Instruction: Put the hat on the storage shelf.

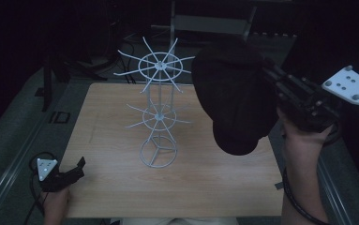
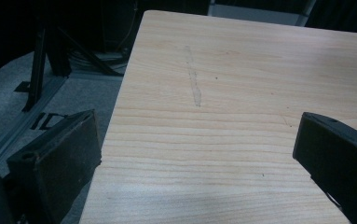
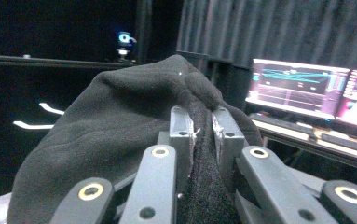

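Above the right side of a pale wooden counter (image 1: 121,187), the right claw (image 1: 268,75) holds a black fabric cap (image 1: 231,101) aloft, its jaws clamped tight on a fold of the cloth; in the right gripper view the cap (image 3: 120,130) bulges up and away from the pinched seam between the two grey pads (image 3: 181,128). The cap hangs clear of the counter, just right of a white wire display rack (image 1: 159,108) that stands upright near the counter's middle. The rack carries two tiers of radiating spokes over a ring base, and all its arms are bare. In the high view the cap's left edge comes close to the tips of the upper spokes; whether they touch cannot be told.

At the counter's near left corner, the left claw (image 1: 76,169) rests low with its jaws spread wide and nothing between them. The left gripper view shows the left jaw hanging past the counter's left edge, over grey floor (image 2: 36,102), and the right jaw over bare wood (image 2: 241,93). Open counter lies all round the rack's base, widest along the near edge and left side. Lit monitors (image 3: 302,86) glow behind the cap in the right gripper view.
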Available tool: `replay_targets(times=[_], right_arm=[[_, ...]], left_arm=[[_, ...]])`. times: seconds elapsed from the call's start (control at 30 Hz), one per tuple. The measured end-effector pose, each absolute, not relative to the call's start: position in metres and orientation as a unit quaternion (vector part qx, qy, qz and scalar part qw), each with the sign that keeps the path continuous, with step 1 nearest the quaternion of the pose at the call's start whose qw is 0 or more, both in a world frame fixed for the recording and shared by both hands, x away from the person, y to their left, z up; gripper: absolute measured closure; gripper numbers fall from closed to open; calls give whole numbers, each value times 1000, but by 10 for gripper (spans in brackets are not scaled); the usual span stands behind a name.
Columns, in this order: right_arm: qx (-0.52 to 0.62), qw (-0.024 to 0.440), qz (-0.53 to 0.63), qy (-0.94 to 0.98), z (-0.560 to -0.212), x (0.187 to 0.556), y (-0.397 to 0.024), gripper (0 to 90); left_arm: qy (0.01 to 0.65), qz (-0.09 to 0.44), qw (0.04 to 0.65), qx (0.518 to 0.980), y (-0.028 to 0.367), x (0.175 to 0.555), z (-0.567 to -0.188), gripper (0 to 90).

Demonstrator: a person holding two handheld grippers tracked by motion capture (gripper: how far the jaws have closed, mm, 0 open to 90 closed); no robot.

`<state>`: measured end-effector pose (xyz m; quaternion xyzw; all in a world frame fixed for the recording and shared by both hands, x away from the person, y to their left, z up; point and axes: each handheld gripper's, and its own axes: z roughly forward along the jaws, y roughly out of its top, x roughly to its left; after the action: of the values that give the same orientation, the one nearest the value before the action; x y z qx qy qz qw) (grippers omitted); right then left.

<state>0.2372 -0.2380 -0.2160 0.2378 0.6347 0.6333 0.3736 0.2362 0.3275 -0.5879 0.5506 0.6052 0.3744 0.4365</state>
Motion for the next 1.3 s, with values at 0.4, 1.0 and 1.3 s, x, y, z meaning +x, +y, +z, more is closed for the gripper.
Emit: replay_targets(times=[0.4,1.0,1.3], right_arm=[[192,337,627,676,-233,233,-199,812],[197,256,612,722,-291,256,-183,809],[193,242,611,729,-303,259,-178,752]], left_arm=[[604,374,439,550,328,236,-588,14],[604,374,438,551,328,236,-588,15],[603,374,439,551,328,236,-588,14]])
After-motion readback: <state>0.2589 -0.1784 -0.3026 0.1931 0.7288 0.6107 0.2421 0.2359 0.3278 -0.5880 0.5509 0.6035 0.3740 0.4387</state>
